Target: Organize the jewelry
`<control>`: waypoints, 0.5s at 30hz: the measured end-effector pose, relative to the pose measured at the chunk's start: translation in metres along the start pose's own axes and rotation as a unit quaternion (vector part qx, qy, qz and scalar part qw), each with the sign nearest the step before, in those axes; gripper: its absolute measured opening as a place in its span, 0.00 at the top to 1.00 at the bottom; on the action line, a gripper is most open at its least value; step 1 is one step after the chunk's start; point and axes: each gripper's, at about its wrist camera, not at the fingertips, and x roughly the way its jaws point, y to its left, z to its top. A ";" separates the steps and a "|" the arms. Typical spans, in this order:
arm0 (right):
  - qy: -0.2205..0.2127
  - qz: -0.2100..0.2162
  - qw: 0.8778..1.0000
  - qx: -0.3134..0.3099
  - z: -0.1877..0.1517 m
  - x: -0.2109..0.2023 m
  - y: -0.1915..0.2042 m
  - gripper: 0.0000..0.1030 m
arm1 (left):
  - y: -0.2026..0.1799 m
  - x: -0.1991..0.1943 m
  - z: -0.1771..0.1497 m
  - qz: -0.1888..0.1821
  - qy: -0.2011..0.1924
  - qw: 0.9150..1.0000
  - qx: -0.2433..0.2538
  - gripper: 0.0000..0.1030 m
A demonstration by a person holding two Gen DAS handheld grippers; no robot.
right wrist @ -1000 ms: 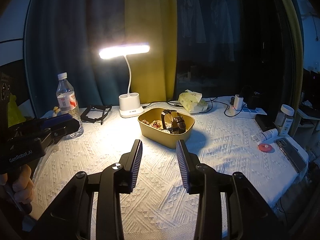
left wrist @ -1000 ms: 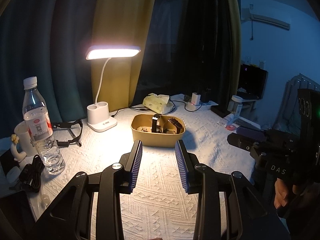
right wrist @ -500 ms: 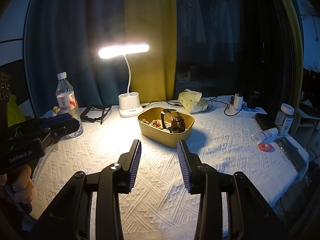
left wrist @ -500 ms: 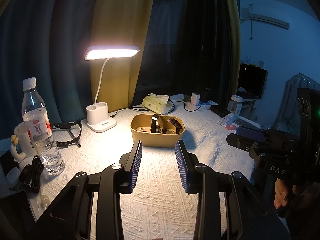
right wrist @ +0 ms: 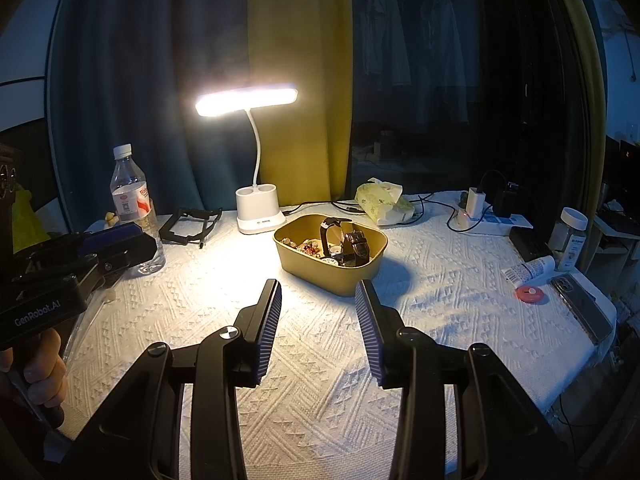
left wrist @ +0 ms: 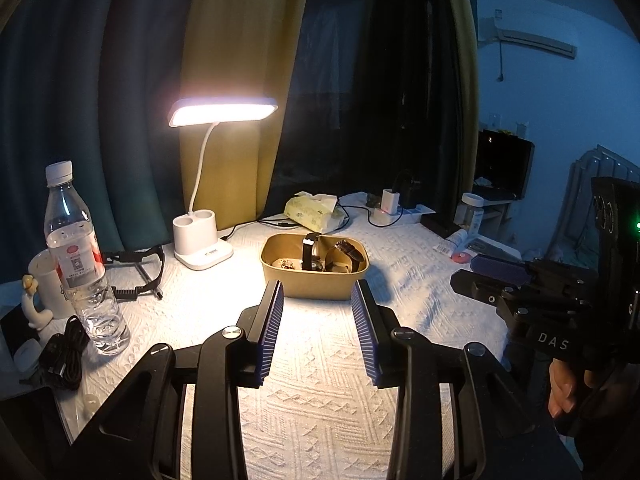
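Observation:
A tan rectangular box (left wrist: 280,276) stands on the white textured cloth under the lamp; it also shows in the right wrist view (right wrist: 360,276). It holds watches with dark straps (right wrist: 356,244) and small beaded jewelry (right wrist: 308,246). My left gripper (left wrist: 318,296) is open and empty, just short of the box's near wall. My right gripper (right wrist: 318,296) is open and empty, a little before the box and to its left. Each gripper shows from the side in the other's view, the left one (right wrist: 112,246) and the right one (left wrist: 496,270).
A lit white desk lamp (left wrist: 202,246) stands behind the box on the left. A water bottle (left wrist: 78,260), a mug (left wrist: 44,288), black cables (left wrist: 64,356) and a black frame (left wrist: 136,258) sit left. A tissue pack (right wrist: 380,204), power strip (right wrist: 492,220), jar (right wrist: 570,236), tube, red disc and phone (right wrist: 584,308) sit right.
Both grippers have drifted only slightly; the right one opened a touch wider. The box and its contents have not moved.

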 end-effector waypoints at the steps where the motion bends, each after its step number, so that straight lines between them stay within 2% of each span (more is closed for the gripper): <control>1: 0.000 0.000 1.000 0.000 0.000 0.000 0.000 0.62 | 0.001 0.000 0.000 0.001 -0.001 1.000 0.000 0.63; 15: -0.001 0.000 1.000 0.002 0.000 0.000 -0.003 0.62 | 0.000 0.000 0.001 -0.001 -0.004 1.000 0.005 0.62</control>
